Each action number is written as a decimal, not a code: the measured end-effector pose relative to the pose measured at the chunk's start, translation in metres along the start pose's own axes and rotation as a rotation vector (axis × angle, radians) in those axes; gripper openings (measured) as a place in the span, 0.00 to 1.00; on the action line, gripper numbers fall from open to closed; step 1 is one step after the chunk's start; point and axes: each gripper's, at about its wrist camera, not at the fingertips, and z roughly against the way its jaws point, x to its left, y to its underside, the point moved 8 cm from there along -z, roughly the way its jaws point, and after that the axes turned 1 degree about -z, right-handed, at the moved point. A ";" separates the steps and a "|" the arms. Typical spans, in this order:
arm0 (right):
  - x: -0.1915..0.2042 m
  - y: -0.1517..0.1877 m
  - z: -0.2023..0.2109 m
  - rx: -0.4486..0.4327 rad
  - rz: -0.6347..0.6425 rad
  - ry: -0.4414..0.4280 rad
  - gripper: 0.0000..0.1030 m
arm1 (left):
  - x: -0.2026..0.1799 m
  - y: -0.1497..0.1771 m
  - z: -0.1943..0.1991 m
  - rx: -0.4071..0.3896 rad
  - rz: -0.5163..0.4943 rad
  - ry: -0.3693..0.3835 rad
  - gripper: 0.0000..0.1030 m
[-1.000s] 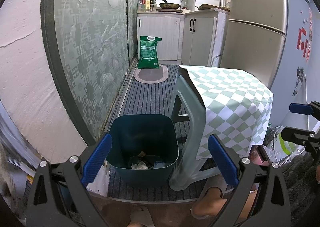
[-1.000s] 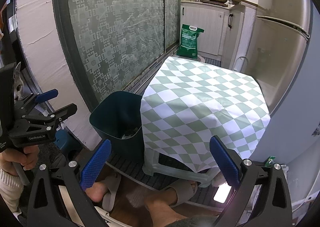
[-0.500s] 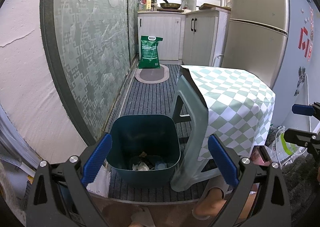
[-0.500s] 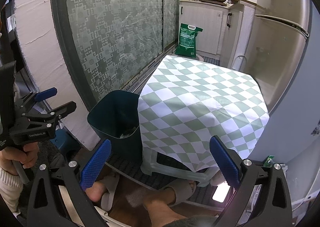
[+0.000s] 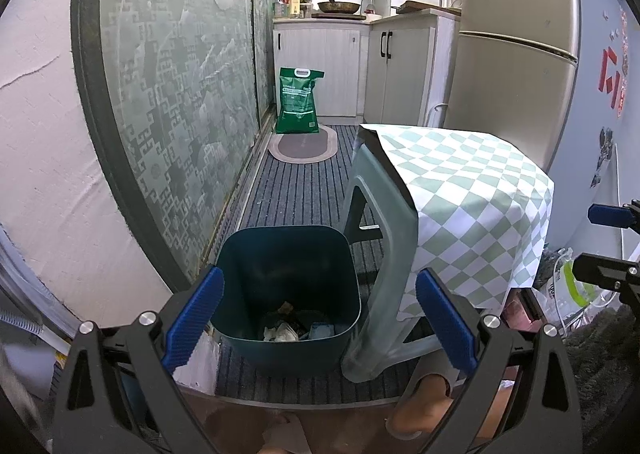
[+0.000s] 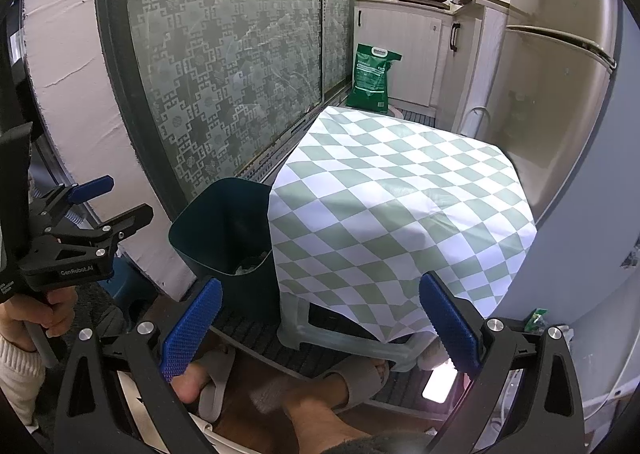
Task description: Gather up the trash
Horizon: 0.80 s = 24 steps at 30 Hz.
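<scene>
Standing in a narrow kitchen, both tongs are held out wide open with nothing between the blue pads. The left tongs (image 5: 318, 314) hang over the dark teal bin (image 5: 288, 254) on the striped floor mat (image 5: 300, 190), so you look right down into it. The trash (image 5: 298, 328) sits at the bottom: a few crumpled white scraps, a brownish bit and something pale blue, all bunched toward the near side.

The right tongs (image 6: 320, 328) point at the stool (image 6: 344, 334) covered with a green and white checkered cloth (image 6: 396, 206). That stool stands just right of the bin, its pale plastic leg nearly touching the bin wall. From this side you can also see the left tongs (image 6: 120, 206) off to the left, gripped in a hand (image 6: 36, 310).

Near the bottom, bare feet in grey slippers (image 6: 360, 374) rest close to the stool. Farther back a green bag (image 6: 372, 72) leans against the white cabinets (image 5: 316, 66), an oval rug (image 5: 302, 144) lies in front of it, and a beige fridge (image 5: 516, 54) stands on the right. Patterned frosted glass doors (image 5: 180, 94) run along the left.
</scene>
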 end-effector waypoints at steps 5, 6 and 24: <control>0.000 0.002 -0.003 0.007 0.002 0.002 0.97 | 0.000 0.000 -0.002 0.002 0.002 0.001 0.96; 0.000 0.002 -0.004 0.008 0.001 0.002 0.97 | 0.000 0.000 -0.003 0.002 0.003 0.001 0.96; 0.000 0.002 -0.005 0.010 -0.005 0.002 0.97 | 0.003 -0.001 -0.009 0.002 0.004 -0.001 0.96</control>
